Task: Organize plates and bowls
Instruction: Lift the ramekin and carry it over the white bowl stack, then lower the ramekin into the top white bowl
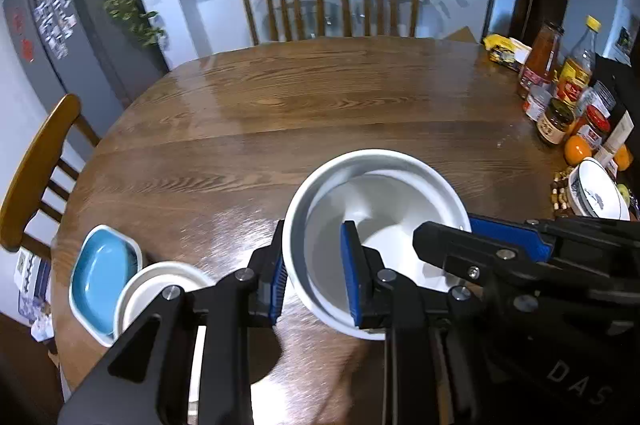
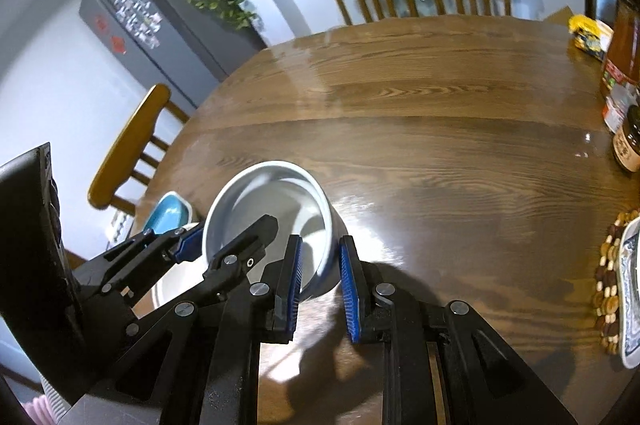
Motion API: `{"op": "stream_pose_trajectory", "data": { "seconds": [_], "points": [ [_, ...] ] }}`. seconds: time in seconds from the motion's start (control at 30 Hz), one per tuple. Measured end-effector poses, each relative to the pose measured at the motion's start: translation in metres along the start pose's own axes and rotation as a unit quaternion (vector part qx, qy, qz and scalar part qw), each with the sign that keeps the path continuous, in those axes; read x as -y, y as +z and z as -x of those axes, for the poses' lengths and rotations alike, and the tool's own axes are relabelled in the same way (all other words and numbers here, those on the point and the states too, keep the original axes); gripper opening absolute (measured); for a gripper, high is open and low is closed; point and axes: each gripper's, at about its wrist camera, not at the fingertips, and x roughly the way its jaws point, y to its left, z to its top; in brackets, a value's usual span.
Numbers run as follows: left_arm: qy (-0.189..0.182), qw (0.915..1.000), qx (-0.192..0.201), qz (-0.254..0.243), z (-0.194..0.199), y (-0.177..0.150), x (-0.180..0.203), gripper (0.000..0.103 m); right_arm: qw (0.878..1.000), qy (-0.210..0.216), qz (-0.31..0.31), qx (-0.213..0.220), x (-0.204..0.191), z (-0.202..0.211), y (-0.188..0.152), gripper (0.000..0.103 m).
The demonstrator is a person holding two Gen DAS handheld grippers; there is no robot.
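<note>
Kitchen-diner, round wooden table [image 1: 320, 97], mostly bare in the middle. White bowl [image 1: 376, 225] is held above the tabletop, near the front edge, shadow under it. Both grippers are on it: left gripper [image 1: 316, 281] clamped across the bowl's left wall, one blue pad outside, one inside. Right gripper [image 2: 320, 281] clamped across the opposite wall the same way, inner pad in the bowl, outer pad outside. Left of the bowl on the table: a shallow white dish [image 1: 160, 289], and touching or just beside it a blue square plate with a white rim [image 1: 104, 277]. Far right edge: blue-patterned bowl [image 1: 600, 193] on a beaded trivet [image 2: 608, 289], then jars and sauce bottles [image 1: 560, 85], oranges [image 1: 576, 149]. Wooden chairs [image 1: 328, 1] behind and at the left.
</note>
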Motion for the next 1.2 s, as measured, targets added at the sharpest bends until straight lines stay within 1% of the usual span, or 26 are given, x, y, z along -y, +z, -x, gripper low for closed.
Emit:
{"op": "stream_pose_trajectory", "data": {
  "seconds": [0.27,0.4,0.7,0.83,0.97,1.2],
  "points": [
    [0.029,0.999,0.0,0.033,0.01,-0.014,-0.045,0.021,0.999,0.023,0.037,-0.016,-0.049,-0.02,-0.002,0.022],
    [0.04,0.9981,-0.003,0.046,0.013,-0.021,-0.066,0.021,0.998,0.032,0.048,-0.025,-0.067,-0.03,-0.005,0.022],
    [0.055,0.9964,-0.016,0.063,0.012,-0.036,-0.095,0.021,0.995,0.045,0.07,-0.05,-0.098,-0.051,-0.012,0.022],
    [0.057,0.9956,-0.035,0.066,0.006,-0.043,-0.106,0.021,0.994,0.05,0.07,-0.068,-0.105,-0.063,-0.016,0.022],
    [0.051,0.9943,-0.055,0.075,0.001,-0.051,-0.118,0.022,0.993,0.057,0.065,-0.085,-0.109,-0.075,-0.02,0.022],
    [0.045,0.9917,-0.084,0.086,-0.01,-0.064,-0.127,0.023,0.99,0.061,0.058,-0.115,-0.115,-0.092,-0.029,0.022]
  ]
}}
